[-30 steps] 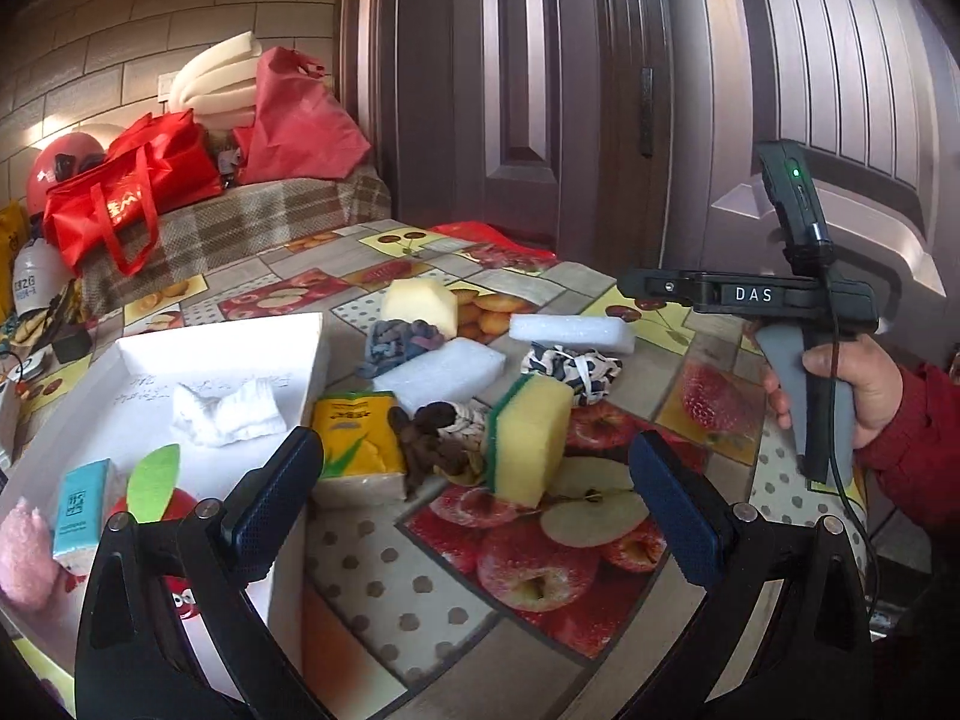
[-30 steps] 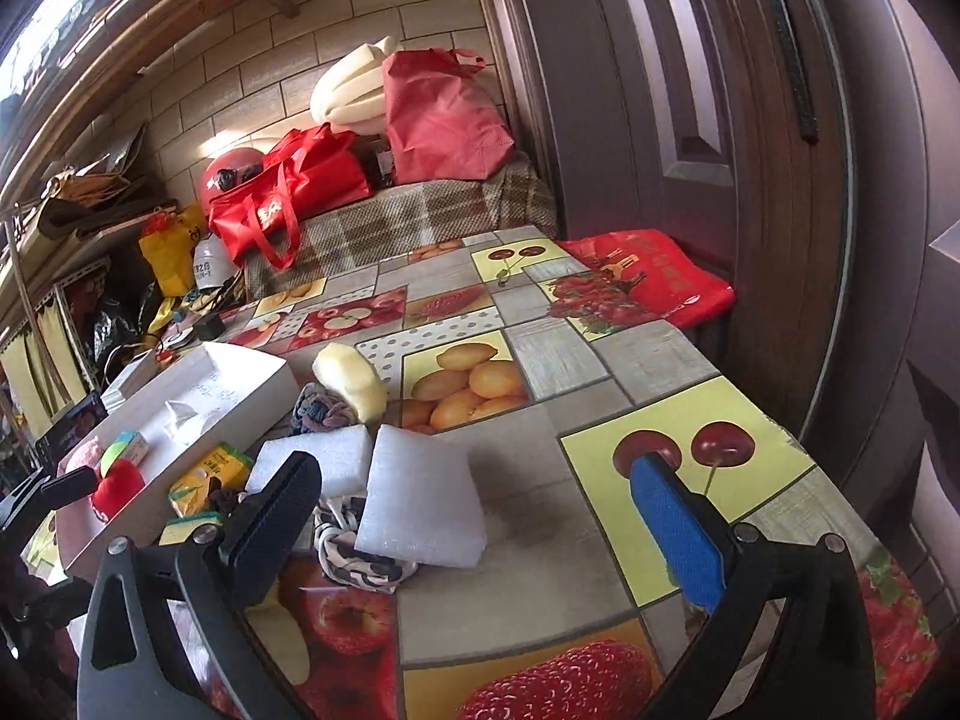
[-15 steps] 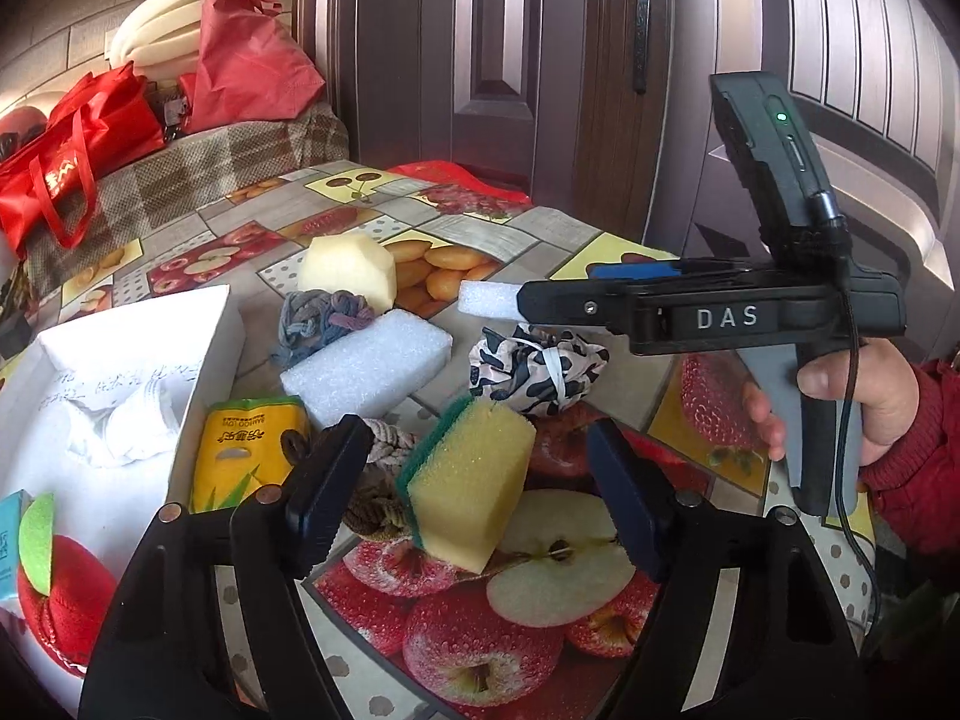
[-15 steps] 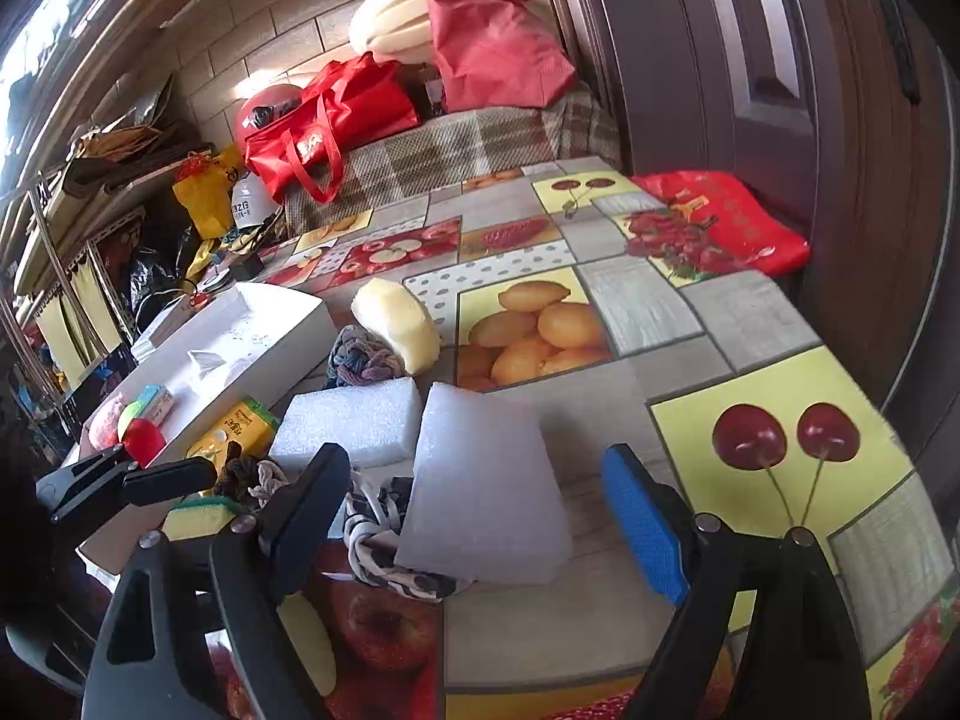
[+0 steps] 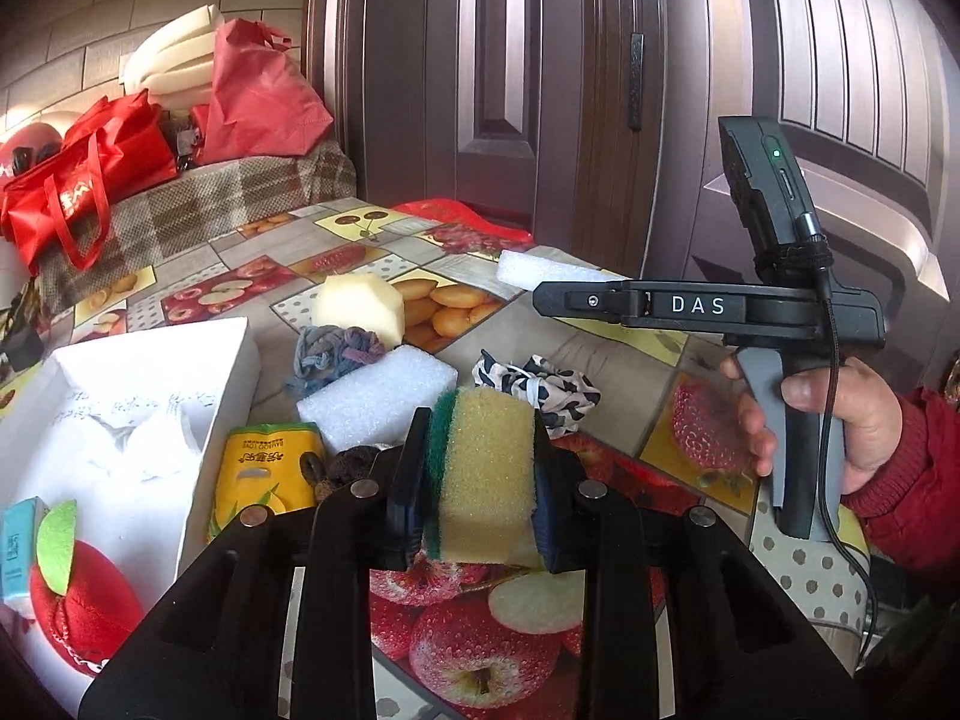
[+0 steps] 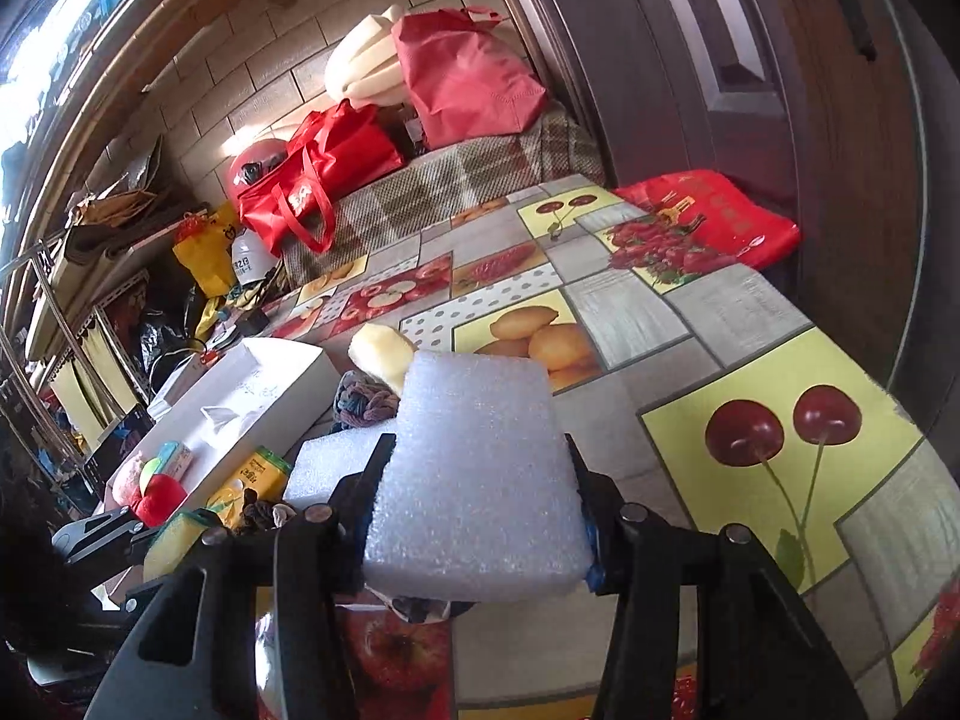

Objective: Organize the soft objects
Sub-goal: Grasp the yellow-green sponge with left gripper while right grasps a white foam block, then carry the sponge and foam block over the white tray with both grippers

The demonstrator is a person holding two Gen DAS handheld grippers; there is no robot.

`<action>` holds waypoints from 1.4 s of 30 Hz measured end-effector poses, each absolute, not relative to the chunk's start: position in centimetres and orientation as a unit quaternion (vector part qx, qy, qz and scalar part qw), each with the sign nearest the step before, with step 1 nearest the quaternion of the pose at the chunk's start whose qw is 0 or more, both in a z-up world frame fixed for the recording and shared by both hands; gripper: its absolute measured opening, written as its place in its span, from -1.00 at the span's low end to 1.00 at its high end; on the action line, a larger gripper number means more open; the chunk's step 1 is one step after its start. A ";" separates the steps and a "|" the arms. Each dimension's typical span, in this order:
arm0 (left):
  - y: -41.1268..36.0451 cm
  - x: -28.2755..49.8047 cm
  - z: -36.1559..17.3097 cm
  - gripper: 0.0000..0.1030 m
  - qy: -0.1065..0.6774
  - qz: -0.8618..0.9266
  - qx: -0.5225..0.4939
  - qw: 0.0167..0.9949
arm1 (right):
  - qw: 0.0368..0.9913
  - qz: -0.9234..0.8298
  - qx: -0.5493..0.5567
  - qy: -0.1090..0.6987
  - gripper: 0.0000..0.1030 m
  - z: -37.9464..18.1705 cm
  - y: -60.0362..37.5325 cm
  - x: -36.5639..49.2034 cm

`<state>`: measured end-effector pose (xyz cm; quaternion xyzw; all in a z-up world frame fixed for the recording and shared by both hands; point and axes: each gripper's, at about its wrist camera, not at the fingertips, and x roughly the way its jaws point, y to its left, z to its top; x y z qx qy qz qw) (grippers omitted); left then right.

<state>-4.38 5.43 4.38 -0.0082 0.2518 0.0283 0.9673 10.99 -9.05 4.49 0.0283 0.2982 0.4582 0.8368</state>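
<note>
Sponge (image 5: 483, 474) gripped; foam slab (image 6: 480, 480) likewise

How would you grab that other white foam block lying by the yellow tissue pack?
Grip the foam block across its two long sides, near the middle, coming down from above. It lies flat with its broad top face free, and its short width suits the gripper's span. The tissue pack and knotted cloth crowd its ends, so a sideways approach looks awkward.
</note>
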 end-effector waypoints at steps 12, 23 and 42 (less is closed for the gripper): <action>6.0 -7.2 5.7 -0.48 0.175 0.085 -0.013 0.981 | 0.892 0.420 0.004 0.165 -0.03 7.0 -10.0 7.2; 6.5 -8.8 5.9 -0.47 0.152 0.109 -0.017 0.982 | 0.891 0.429 0.010 0.149 -0.03 7.2 -9.2 5.2; 9.6 -13.0 6.0 -0.47 0.125 0.163 -0.019 0.979 | 0.874 0.466 -0.036 0.132 -0.03 7.3 -6.7 1.3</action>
